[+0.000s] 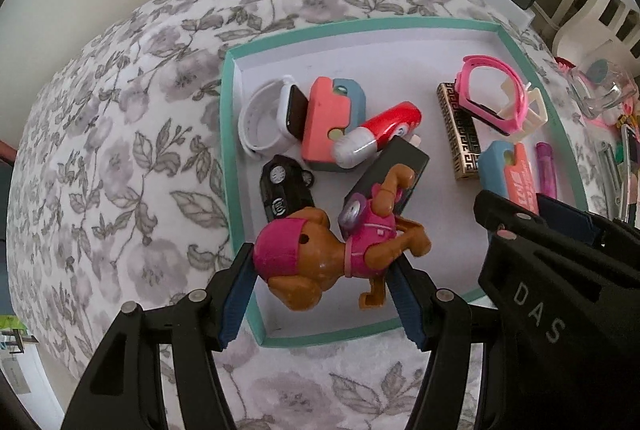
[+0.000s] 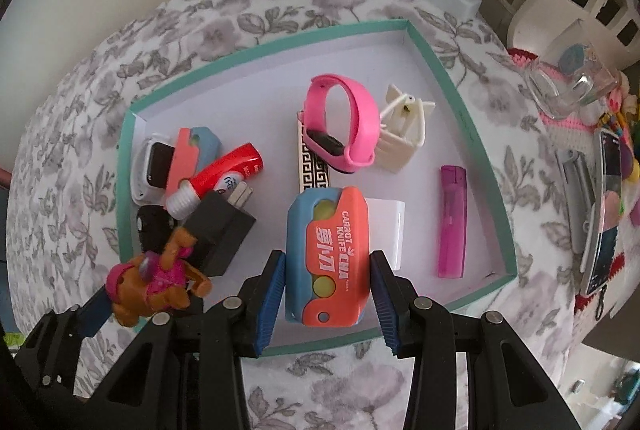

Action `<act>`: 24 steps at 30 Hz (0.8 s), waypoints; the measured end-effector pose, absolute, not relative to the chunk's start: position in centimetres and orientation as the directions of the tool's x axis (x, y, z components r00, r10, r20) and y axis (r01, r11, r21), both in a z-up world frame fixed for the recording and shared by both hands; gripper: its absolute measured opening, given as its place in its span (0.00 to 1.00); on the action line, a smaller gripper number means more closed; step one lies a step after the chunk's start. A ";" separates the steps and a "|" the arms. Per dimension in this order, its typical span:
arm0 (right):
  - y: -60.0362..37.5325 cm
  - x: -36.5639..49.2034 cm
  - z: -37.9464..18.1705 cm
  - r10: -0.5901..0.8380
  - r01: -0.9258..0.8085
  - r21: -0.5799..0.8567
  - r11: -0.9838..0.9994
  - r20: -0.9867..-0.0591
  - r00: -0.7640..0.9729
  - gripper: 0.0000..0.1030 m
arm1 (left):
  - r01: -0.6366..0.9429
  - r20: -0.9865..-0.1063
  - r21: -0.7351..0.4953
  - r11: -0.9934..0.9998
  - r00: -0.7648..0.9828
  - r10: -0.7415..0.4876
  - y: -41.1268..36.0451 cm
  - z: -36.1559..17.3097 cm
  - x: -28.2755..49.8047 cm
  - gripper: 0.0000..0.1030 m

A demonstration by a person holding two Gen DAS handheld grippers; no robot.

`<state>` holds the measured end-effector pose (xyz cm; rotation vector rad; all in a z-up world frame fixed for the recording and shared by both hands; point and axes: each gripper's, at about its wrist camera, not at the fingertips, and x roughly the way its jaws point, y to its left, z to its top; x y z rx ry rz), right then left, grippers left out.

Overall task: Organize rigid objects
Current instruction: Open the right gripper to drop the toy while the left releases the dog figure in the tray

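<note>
Carrot knife [image 2: 326, 258] upright between pads

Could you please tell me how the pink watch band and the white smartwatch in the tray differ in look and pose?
The pink watch band stands upright on edge near the tray's middle, apart from the pile; the white smartwatch sits at the left end, wedged against a carrot knife. The pink one's dark screen is slim, the white one's broad and squarish. Both are closed loops inside the teal-rimmed tray.
</note>
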<state>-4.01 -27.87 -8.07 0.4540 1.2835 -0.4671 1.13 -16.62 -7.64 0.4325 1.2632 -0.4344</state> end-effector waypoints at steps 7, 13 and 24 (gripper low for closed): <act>-27.9 -4.1 -8.1 -0.083 0.570 0.059 0.819 -0.972 0.221 0.59 | 0.535 -0.967 0.063 0.843 0.242 -0.081 -16.2 -7.5 0.8 0.80; -28.0 -4.4 -7.6 -0.096 0.576 0.055 0.816 -0.969 0.228 0.59 | 0.525 -0.961 0.073 0.848 0.264 -0.081 -15.3 -6.8 0.5 0.82; -27.4 -5.3 -7.2 -0.113 0.568 0.051 0.821 -0.962 0.249 0.71 | 0.407 -0.944 0.128 0.904 0.329 -0.015 -11.3 -5.9 2.1 0.89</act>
